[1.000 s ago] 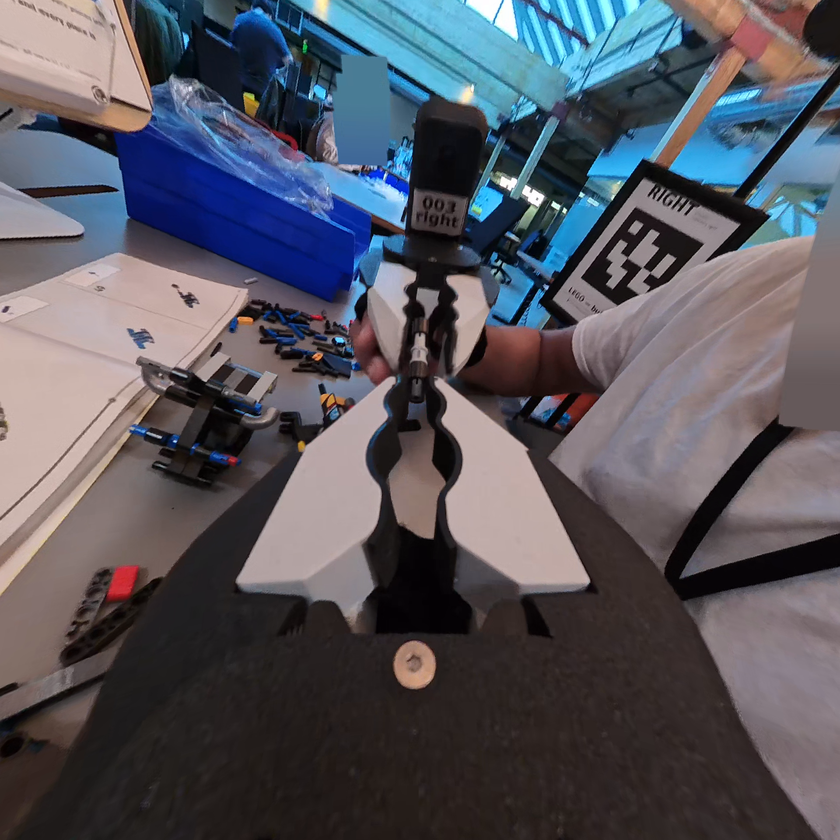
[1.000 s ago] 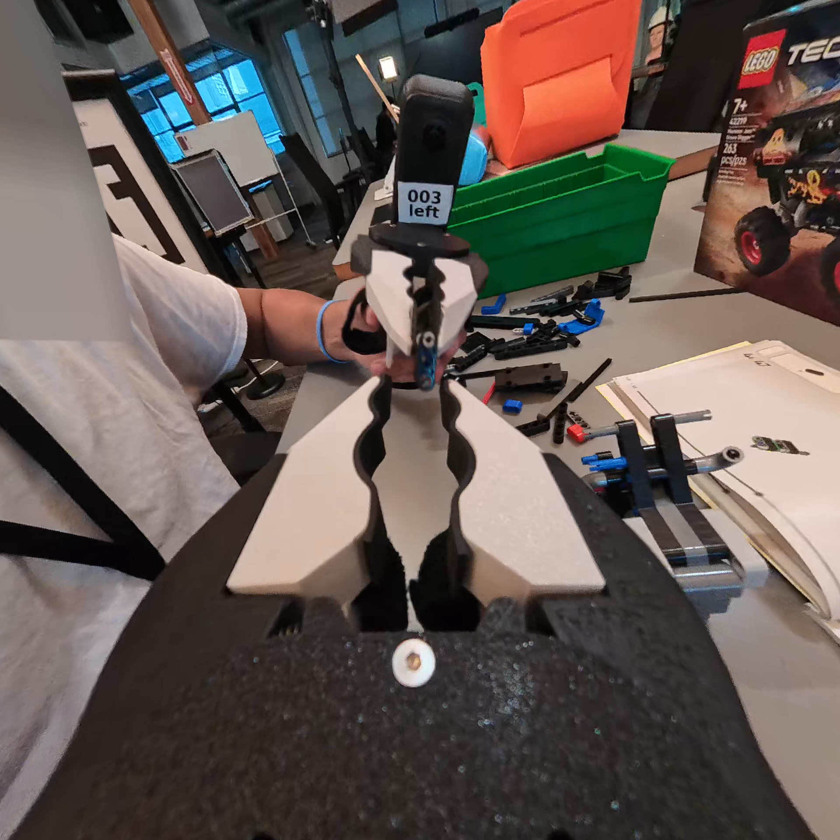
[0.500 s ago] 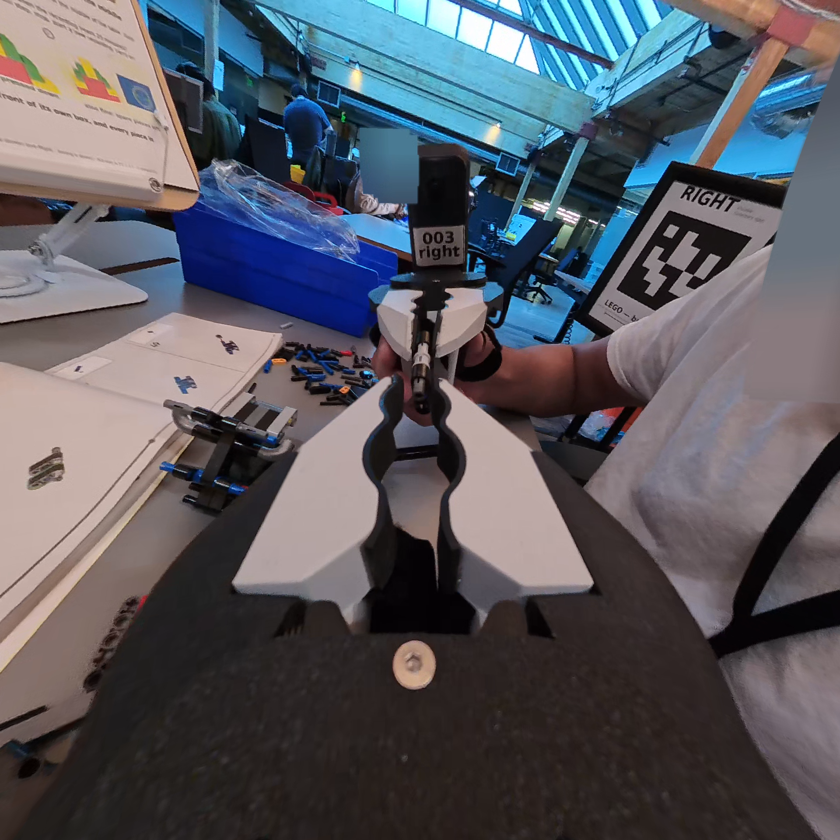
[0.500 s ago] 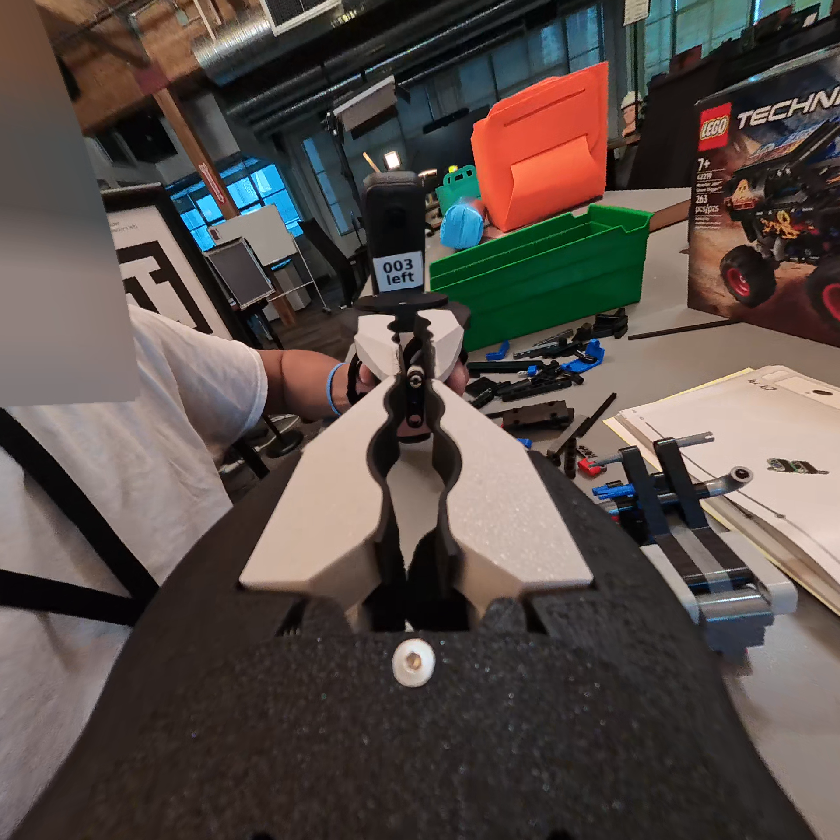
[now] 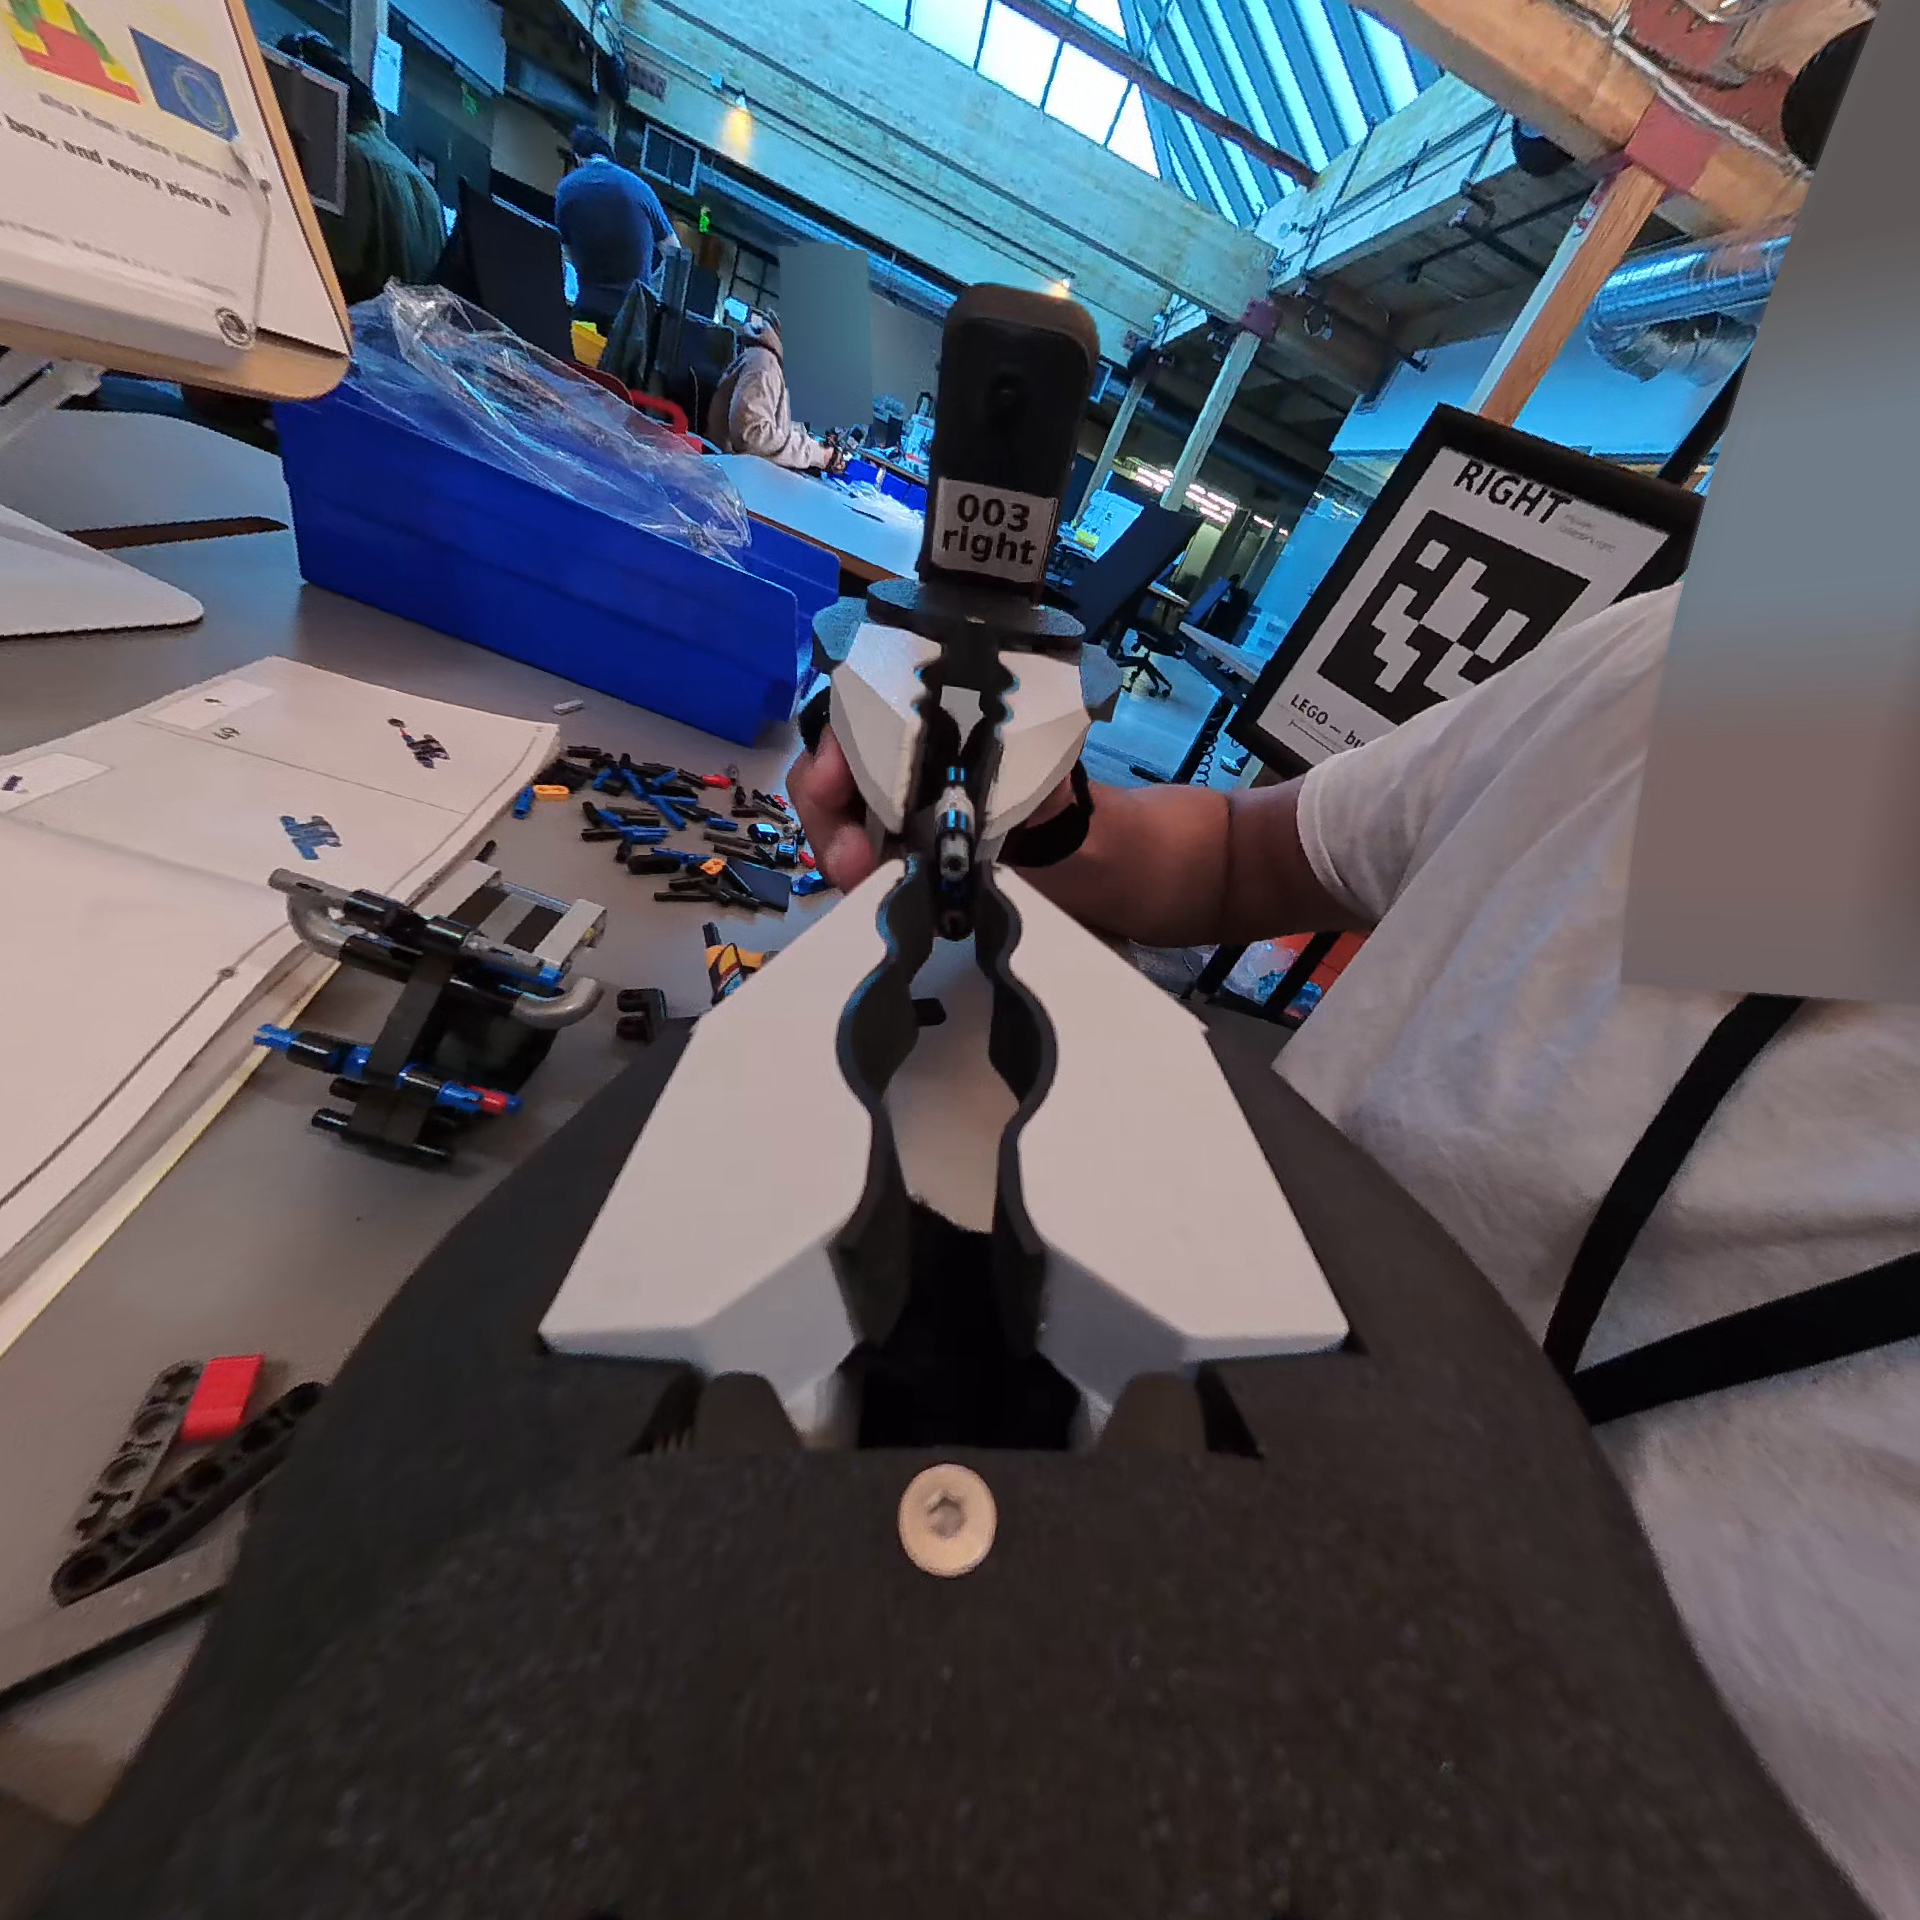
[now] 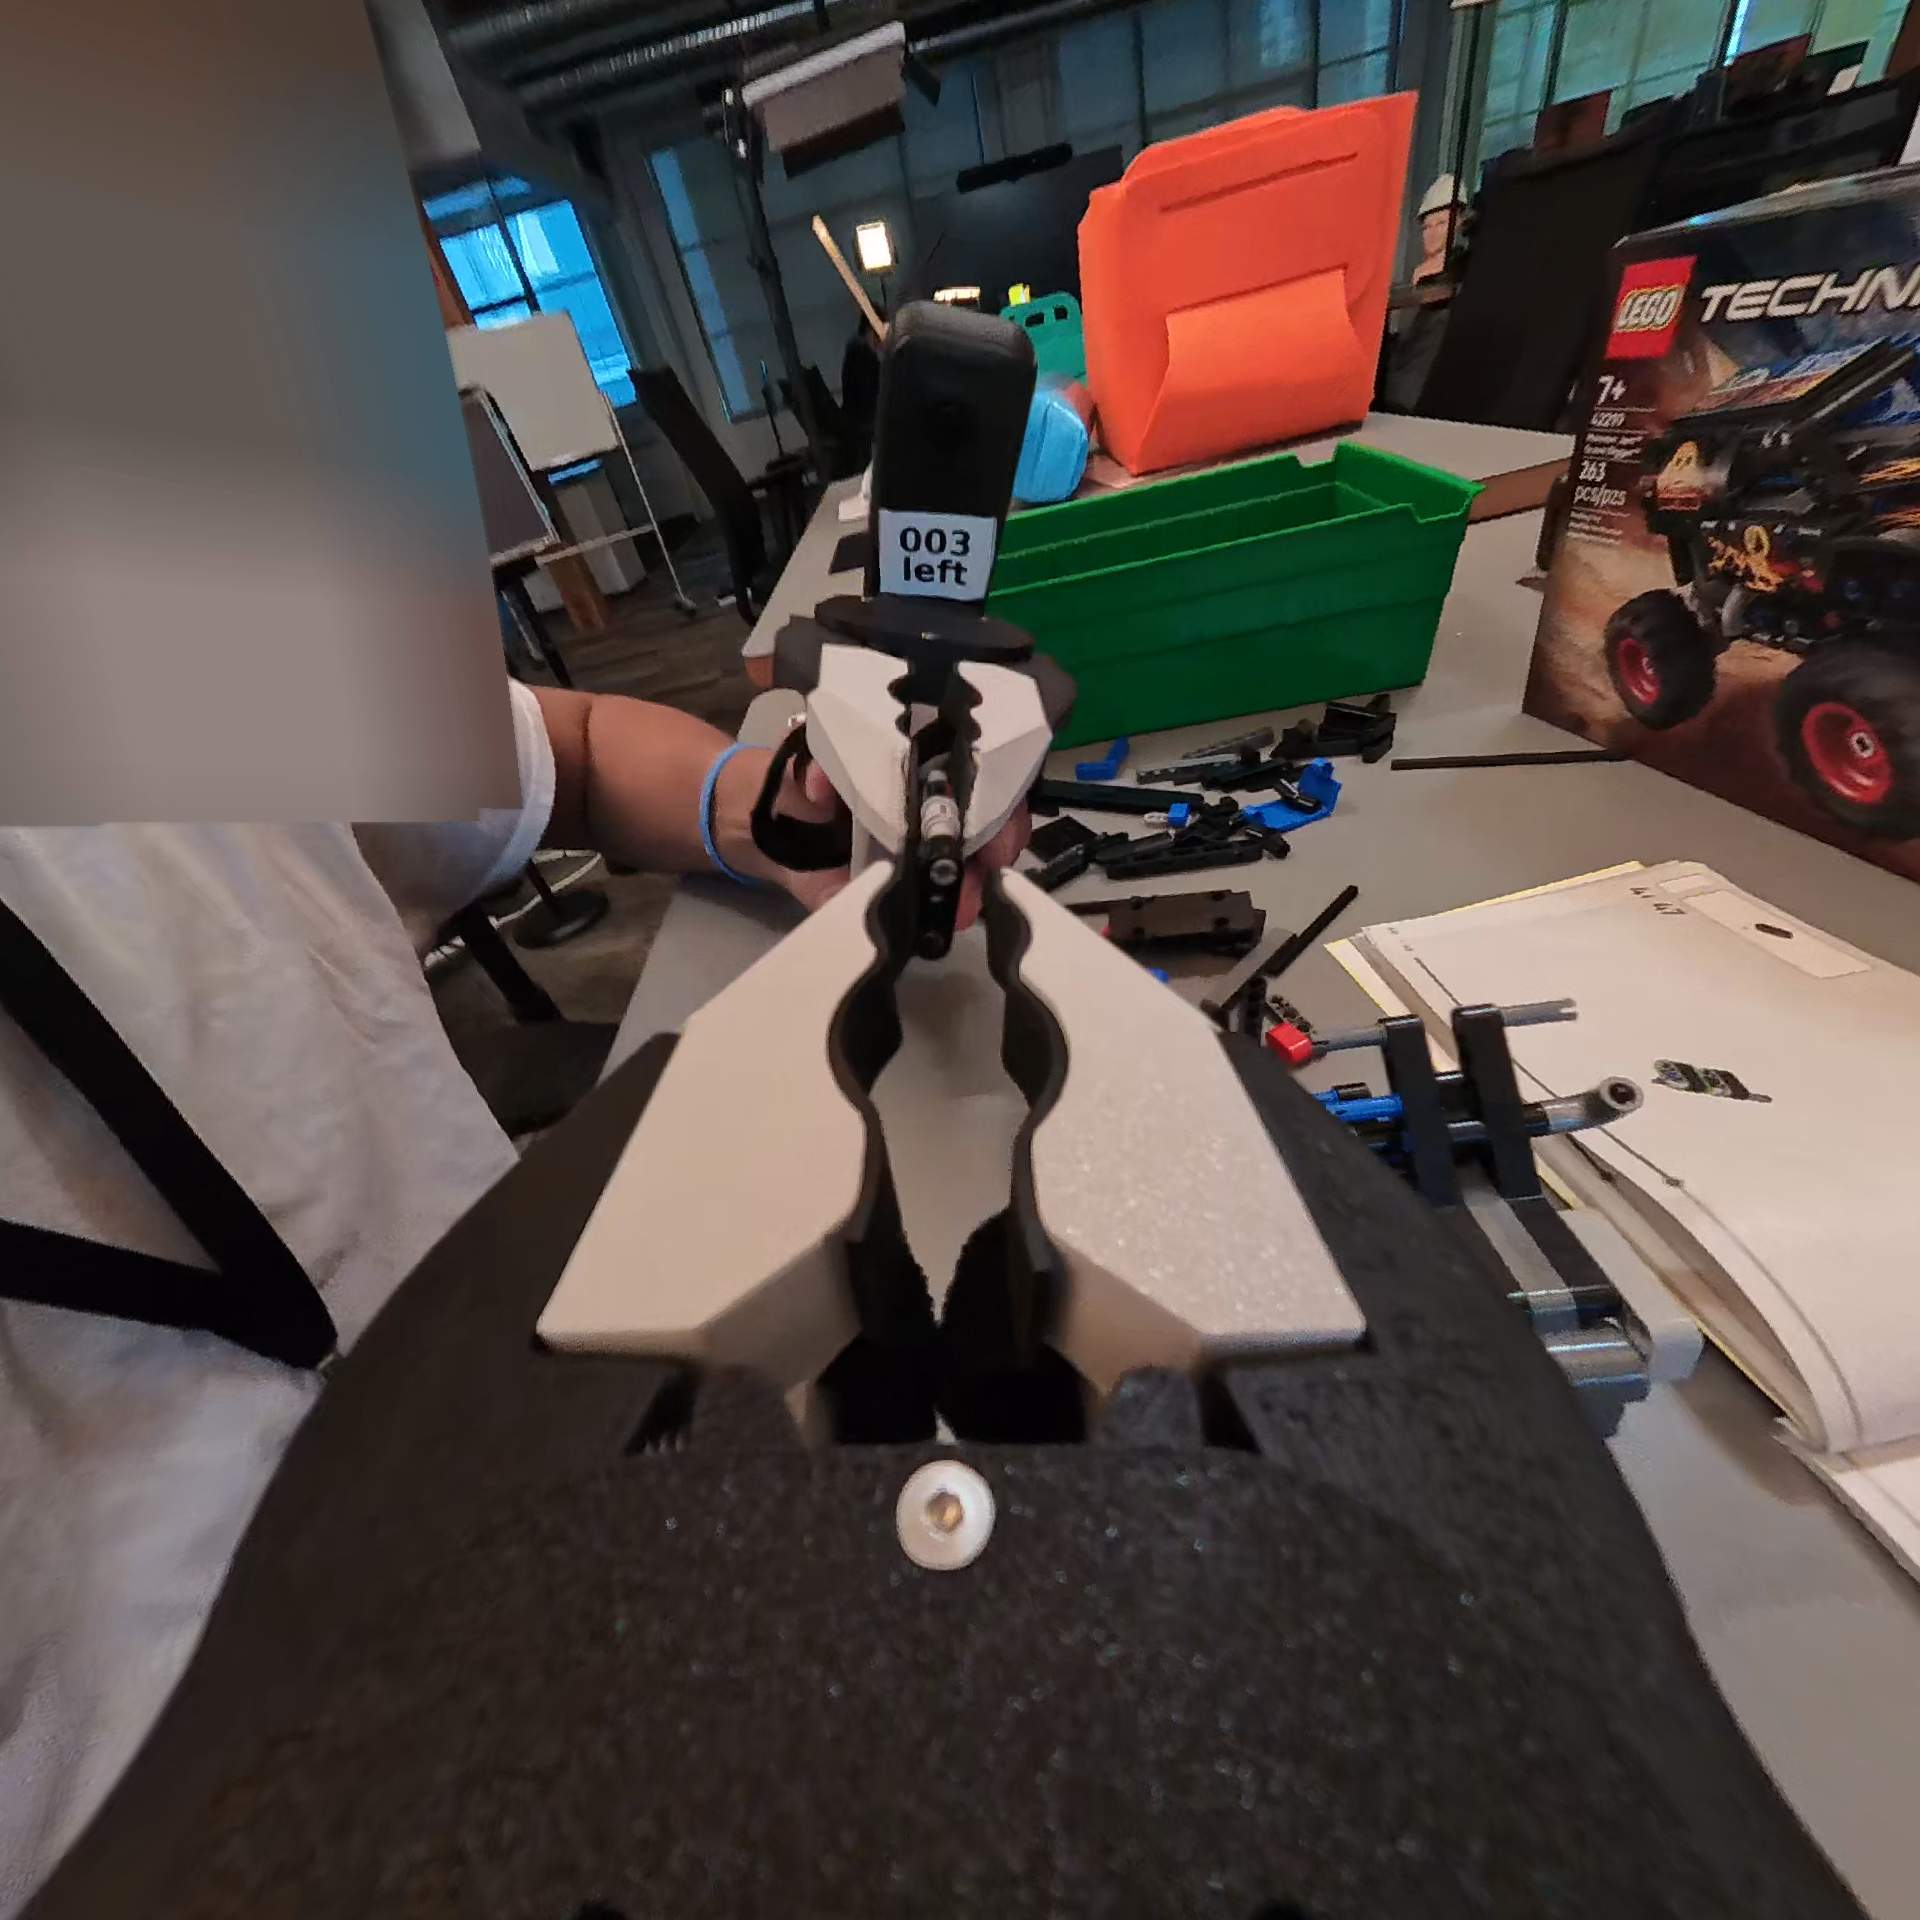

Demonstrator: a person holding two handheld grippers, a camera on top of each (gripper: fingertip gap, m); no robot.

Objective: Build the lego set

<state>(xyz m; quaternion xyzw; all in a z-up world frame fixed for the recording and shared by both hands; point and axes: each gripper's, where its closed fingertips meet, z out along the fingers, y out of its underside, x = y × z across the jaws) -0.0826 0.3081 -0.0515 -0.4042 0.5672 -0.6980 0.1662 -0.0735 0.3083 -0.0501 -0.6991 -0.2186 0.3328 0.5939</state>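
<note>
Grey tabletop (image 5: 644,956), strewn with loose pieces. One small, light, rigid pin assembly (image 5: 951,847) is pinched by both nearly closed hand-held grippers, left (image 5: 948,914) and right (image 6: 940,914); end grips suit it.

White fingers (image 5: 790,1143), black foam body, silver screw (image 5: 947,1520)

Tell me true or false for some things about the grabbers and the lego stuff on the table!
1. Both grippers pinch one small lego piece between them, up off the table. True.
2. The green bin is full of bricks. False: it looks empty.
3. The half-built model sits beside the open instruction booklet. True.
4. The left gripper is wide open. False: it is shut on the piece, and so is the right gripper.
</note>
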